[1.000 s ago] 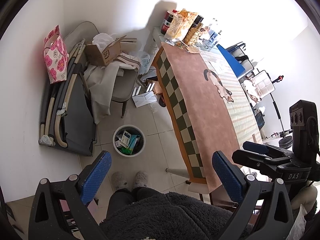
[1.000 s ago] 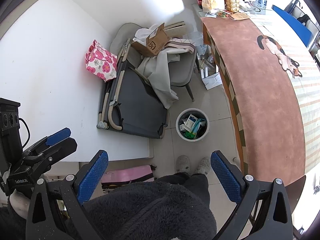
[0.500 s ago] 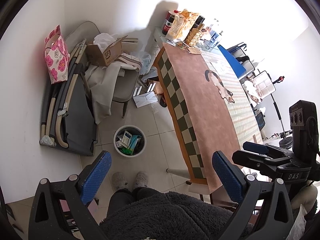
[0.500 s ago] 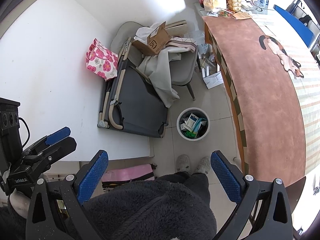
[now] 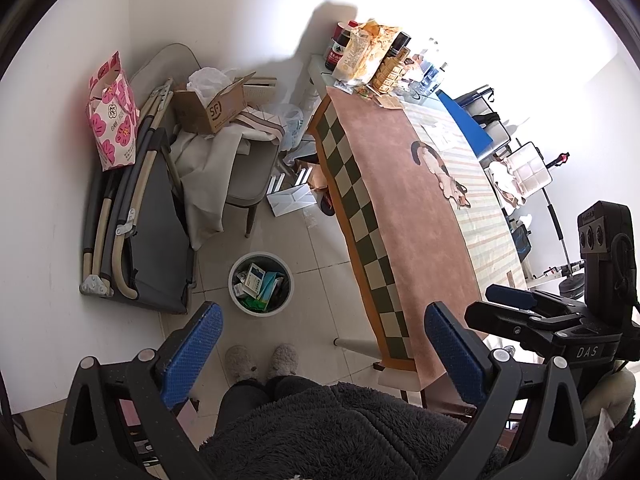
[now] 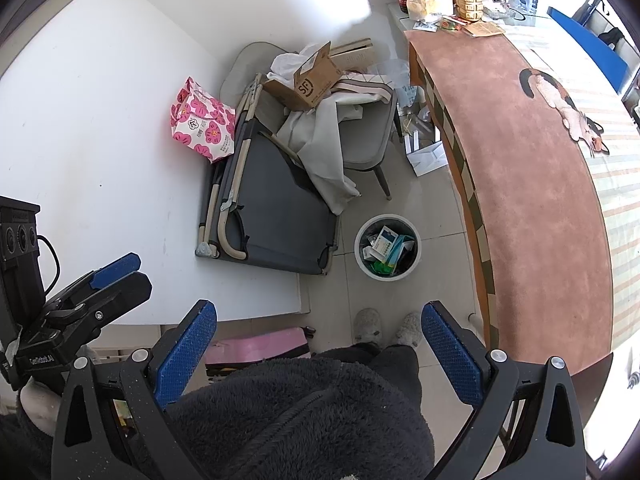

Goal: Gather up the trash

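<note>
A white round trash bin [image 5: 260,283] stands on the tiled floor beside the table, filled with small boxes and wrappers; it also shows in the right wrist view [image 6: 387,247]. My left gripper [image 5: 324,350] is open and empty, held high above the floor and my lap. My right gripper [image 6: 320,346] is open and empty too, at the same height. Loose white paper [image 5: 291,201] lies on the floor by the table's far leg. Each gripper shows at the side of the other's view.
A long table with a pink cloth [image 5: 404,184] runs along the right, with bottles and snack bags [image 5: 372,56] at its far end. A chair with a cardboard box [image 5: 216,104], a folded cot [image 5: 132,216] and a pink flowered bag [image 5: 114,112] stand against the wall.
Both views have shifted slightly; the bin and clutter sit a little lower in the frames. Both grippers stay open and empty.
</note>
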A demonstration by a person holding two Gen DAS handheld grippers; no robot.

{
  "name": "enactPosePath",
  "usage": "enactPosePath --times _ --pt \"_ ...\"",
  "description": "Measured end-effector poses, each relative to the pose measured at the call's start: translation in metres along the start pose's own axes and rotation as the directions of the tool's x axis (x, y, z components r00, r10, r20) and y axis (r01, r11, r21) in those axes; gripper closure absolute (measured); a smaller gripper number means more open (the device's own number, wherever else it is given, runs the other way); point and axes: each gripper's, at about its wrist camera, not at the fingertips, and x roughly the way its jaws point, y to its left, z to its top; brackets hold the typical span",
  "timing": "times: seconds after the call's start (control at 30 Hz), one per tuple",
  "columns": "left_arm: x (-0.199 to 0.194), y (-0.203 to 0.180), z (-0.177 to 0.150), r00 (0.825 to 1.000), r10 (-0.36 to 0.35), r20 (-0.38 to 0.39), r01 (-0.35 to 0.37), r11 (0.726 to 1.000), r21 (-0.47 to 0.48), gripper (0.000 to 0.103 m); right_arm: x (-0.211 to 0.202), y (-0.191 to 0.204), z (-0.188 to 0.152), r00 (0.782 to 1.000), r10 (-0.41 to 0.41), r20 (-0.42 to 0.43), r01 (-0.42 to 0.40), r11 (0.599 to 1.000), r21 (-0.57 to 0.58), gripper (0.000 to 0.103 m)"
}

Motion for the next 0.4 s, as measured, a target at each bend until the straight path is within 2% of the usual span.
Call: enactPosePath --times 0.4 --pt "0.0004 0.0028 0.0025 1.000 0.000 -0.003 0.000 1.000 -0.016 0.000 0.0027 0.0039 0.0052 1.000 0.004 -0.001 -0.004 1.000 0.000 0.000"
